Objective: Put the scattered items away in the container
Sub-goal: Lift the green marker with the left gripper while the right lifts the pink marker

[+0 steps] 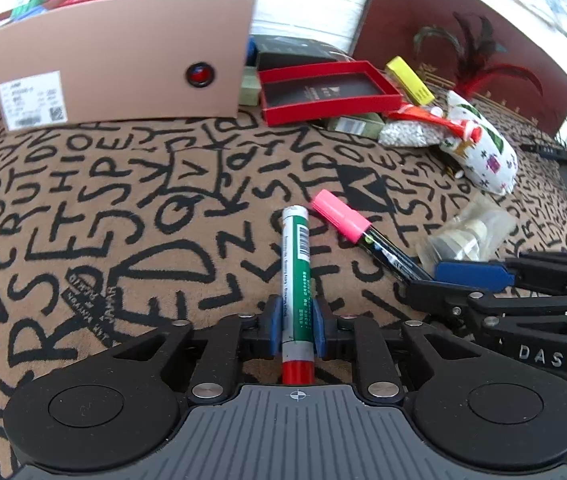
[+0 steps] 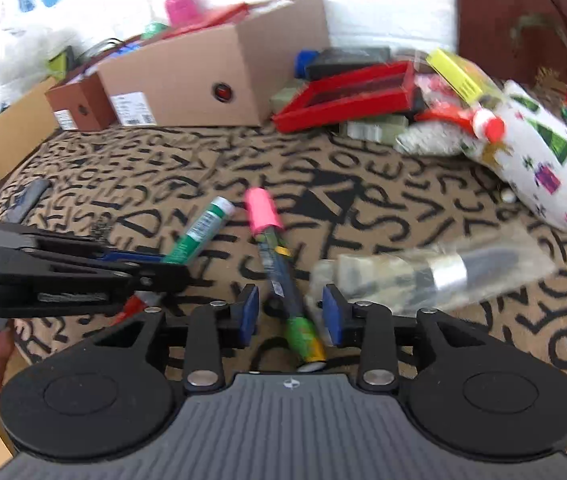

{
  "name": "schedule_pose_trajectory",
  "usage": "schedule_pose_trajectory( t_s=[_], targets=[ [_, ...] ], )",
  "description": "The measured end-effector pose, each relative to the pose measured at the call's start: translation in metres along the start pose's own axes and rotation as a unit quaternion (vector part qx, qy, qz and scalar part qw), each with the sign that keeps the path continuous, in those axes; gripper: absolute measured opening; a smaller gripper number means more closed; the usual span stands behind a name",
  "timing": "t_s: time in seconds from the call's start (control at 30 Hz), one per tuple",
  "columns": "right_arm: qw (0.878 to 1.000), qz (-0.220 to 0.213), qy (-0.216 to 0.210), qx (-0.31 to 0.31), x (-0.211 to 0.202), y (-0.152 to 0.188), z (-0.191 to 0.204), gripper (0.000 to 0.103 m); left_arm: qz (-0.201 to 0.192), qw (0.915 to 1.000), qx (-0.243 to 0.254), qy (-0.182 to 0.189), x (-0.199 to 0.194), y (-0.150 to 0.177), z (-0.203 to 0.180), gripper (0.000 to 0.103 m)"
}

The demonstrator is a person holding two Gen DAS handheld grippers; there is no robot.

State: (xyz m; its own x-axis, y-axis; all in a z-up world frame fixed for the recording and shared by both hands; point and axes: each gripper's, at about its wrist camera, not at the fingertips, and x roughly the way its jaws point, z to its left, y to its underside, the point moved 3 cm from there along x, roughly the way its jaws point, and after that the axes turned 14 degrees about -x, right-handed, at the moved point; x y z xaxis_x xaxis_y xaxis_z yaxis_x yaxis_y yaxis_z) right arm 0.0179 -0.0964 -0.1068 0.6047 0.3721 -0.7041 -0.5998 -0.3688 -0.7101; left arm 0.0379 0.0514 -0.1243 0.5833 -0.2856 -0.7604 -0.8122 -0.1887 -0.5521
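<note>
The left tongs (image 1: 297, 330) were clamped on the green marker (image 1: 296, 264) low over the patterned surface (image 1: 83, 208), while the right tongs (image 2: 290, 314) stood open astride the pink-capped marker (image 2: 273, 248), so closing on it, then carrying both to the cardboard box (image 1: 123, 52), seemed next.

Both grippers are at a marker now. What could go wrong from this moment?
1. The right gripper is open astride the pink-capped marker, and a clear plastic packet lies beside its right finger; closing might pinch the packet too.
2. The left gripper, shut on the green marker, works very near; they might collide.
</note>
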Motion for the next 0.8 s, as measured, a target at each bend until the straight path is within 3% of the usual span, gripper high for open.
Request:
schedule_pose_trajectory(
  t_s=[0.1, 0.13, 0.17, 0.3, 0.33, 0.43, 0.57, 0.67, 0.8],
  targets=[
    [1.000, -0.005, -0.010, -0.023, 0.002, -0.003, 0.010, 0.040, -0.002, 0.9999, 0.013, -0.004, 0.001, 0.002, -0.004, 0.027],
    [1.000, -0.001, -0.015, -0.027, 0.005, -0.004, 0.012, 0.040, -0.002, 0.9999, 0.015, -0.005, 0.001, 0.002, -0.004, 0.017],
    [0.999, 0.006, -0.023, -0.027, 0.008, -0.005, 0.012, 0.038, -0.001, 0.9999, 0.015, -0.004, 0.000, 0.002, -0.003, 0.013],
    [0.998, 0.009, -0.063, -0.020, 0.010, -0.007, 0.018, 0.033, 0.000, 0.9999, 0.009, -0.004, 0.001, -0.001, 0.002, 0.014],
    [0.998, 0.008, -0.058, -0.019, 0.010, -0.008, 0.017, 0.033, -0.001, 0.9999, 0.010, -0.005, 0.002, -0.001, 0.001, 0.019],
    [0.999, 0.009, -0.041, -0.011, 0.014, -0.012, 0.014, 0.033, -0.005, 0.9998, 0.015, -0.010, 0.005, -0.002, -0.002, 0.020],
    [0.999, 0.016, -0.029, -0.006, 0.024, -0.014, 0.011, 0.033, -0.004, 1.0000, 0.004, -0.003, 0.007, -0.005, 0.001, 0.012],
    [0.999, 0.021, -0.028, -0.019, 0.026, -0.012, 0.014, 0.023, -0.003, 1.0000, 0.006, -0.002, 0.006, -0.004, 0.001, 0.012],
    [0.999, 0.026, -0.030, -0.025, 0.025, -0.012, 0.016, 0.023, -0.004, 0.9999, 0.008, -0.005, 0.007, -0.004, 0.000, 0.017]
  ],
)
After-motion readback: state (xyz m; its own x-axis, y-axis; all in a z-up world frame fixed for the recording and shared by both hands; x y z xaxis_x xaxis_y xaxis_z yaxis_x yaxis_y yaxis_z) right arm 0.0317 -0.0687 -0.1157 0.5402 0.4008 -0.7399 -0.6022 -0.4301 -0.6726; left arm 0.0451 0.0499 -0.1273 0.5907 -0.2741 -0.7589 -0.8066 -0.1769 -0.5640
